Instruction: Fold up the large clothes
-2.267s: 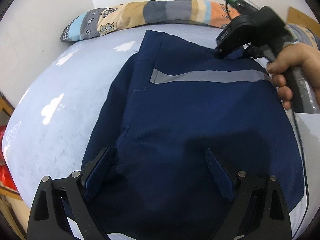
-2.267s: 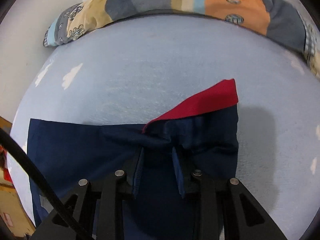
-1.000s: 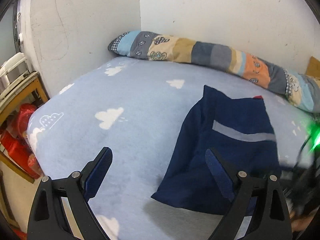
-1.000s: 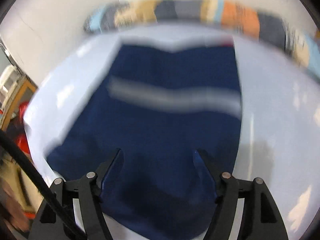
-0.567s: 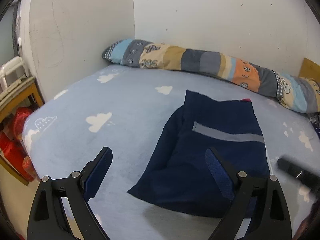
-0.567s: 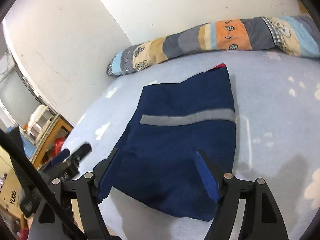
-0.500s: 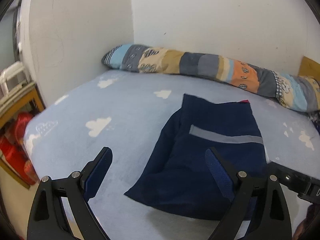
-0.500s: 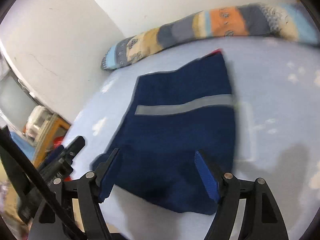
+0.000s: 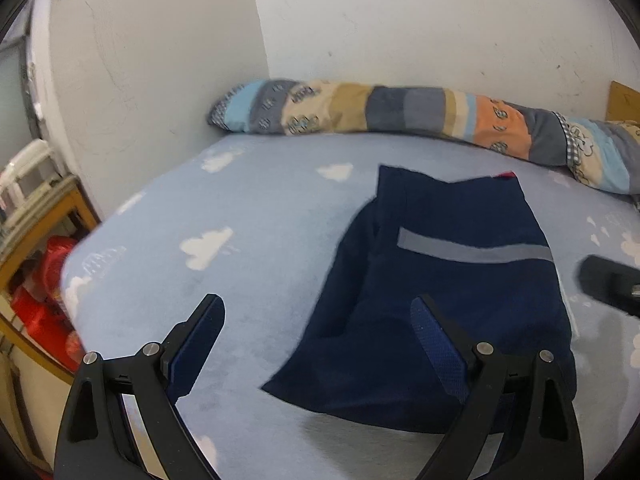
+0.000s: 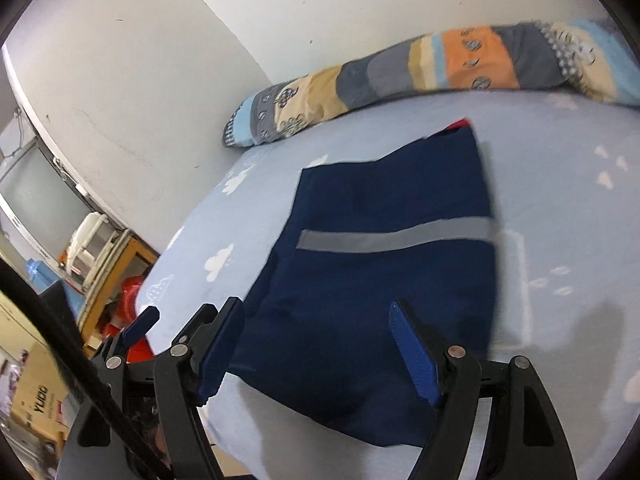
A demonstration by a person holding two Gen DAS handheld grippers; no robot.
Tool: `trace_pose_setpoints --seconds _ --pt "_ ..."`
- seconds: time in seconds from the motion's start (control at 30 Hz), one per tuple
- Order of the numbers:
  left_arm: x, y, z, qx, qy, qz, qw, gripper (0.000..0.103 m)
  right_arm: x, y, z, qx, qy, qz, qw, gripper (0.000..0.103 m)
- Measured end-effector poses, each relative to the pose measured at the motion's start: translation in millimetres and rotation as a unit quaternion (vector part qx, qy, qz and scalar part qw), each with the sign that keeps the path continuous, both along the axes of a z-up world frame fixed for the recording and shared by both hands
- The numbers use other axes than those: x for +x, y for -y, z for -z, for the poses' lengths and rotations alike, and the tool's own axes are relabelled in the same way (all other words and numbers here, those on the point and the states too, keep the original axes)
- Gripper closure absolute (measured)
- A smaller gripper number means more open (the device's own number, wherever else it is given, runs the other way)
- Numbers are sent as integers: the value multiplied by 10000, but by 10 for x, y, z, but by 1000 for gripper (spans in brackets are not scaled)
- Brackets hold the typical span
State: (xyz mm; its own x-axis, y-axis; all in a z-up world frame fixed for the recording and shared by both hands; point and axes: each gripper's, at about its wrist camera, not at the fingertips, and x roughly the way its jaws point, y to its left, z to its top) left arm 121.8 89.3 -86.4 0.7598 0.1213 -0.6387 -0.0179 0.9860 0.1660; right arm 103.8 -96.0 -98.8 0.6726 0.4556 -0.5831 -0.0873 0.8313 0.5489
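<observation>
A navy garment with a grey reflective stripe lies folded into a rough rectangle on the light blue bed. A bit of red lining peeks out at its far edge. It also shows in the right wrist view. My left gripper is open and empty, held above the bed near the garment's front left corner. My right gripper is open and empty, held above the garment's near edge. Part of the right gripper's body shows at the right of the left wrist view.
A long patchwork bolster lies along the far wall. White walls meet at the bed's far left corner. A wooden shelf with red bags stands left of the bed. The bed's front edge is close below the grippers.
The right gripper let go of the garment's far edge. Both grippers pulled back and up from the garment, which now lies folded and still on the bed.
</observation>
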Motion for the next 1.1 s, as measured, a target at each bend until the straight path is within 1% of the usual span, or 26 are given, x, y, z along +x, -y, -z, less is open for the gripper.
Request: trace_pose_setpoints --seconds 0.03,0.07,0.13,0.2,0.27,0.33,0.43,0.47,0.5,0.53,0.57,0.6,0.63,0.7,0.73,0.77,0.8,0.9,0.97,1.03,1.1 --pt "44 -11 46 -44 -109 2 9999 9 -21 36 -6 -123 -38 11 9999 23" --pt "125 -46 119 -129 -314 -24 9994 9 -30 62 14 -284 -116 18 9995 23" --pt "234 -124 212 -347 -604 -61 9976 9 -37 87 80 -522 -304 30 9982 23" --pt "305 -184 280 -406 -745 -84 9964 9 -42 92 136 -625 -423 -44 9971 23" --pt "345 -209 335 -365 -830 -57 9959 9 -54 83 190 -842 -525 -89 9950 23" --pt "391 -192 431 -299 -1035 79 9941 9 -43 56 272 -968 -681 -183 9928 23" --pt "454 -122 592 14 -1351 209 9906 9 25 -28 529 -1024 -1147 -418 9872 23" --pt "490 -94 680 181 -1516 263 9879 9 60 -67 688 -1021 -1466 -495 9827 23" --pt "514 -83 720 217 -1609 288 9863 9 79 -103 793 -1109 -1643 -540 9787 23" --pt "534 -80 753 227 -1666 302 9853 9 89 -135 830 -1237 -1684 -563 9763 23" --pt "554 -89 737 252 -1641 319 9856 9 95 -165 812 -1361 -1650 -598 9750 23" --pt "546 -99 698 306 -1532 287 9873 9 91 -165 765 -1397 -1594 -620 9753 23" --pt "514 -109 613 365 -1295 264 9906 9 69 -117 697 -1240 -1519 -611 9787 23" --pt "449 -120 459 255 -936 390 9945 9 8 7 522 -893 -1232 -486 9872 23" --pt "427 -113 397 212 -773 437 9958 9 -13 50 441 -886 -1079 -419 9893 23" --pt "438 -96 353 152 -673 497 9964 9 -11 80 356 -1021 -934 -376 9897 23" --pt "471 -81 347 94 -652 543 9964 9 14 90 329 -1131 -910 -365 9887 23" --pt "718 7 397 -70 -792 446 9958 9 210 123 317 -1311 -995 -288 9859 23" --pt "876 47 491 -168 -1007 382 9940 9 346 119 349 -1447 -1043 -221 9837 23" --pt "1020 86 648 -217 -1299 354 9907 9 493 66 450 -1575 -1256 -253 9792 23" --pt "1088 110 792 -128 -1545 388 9871 9 540 81 678 -1420 -1561 -301 9770 22"
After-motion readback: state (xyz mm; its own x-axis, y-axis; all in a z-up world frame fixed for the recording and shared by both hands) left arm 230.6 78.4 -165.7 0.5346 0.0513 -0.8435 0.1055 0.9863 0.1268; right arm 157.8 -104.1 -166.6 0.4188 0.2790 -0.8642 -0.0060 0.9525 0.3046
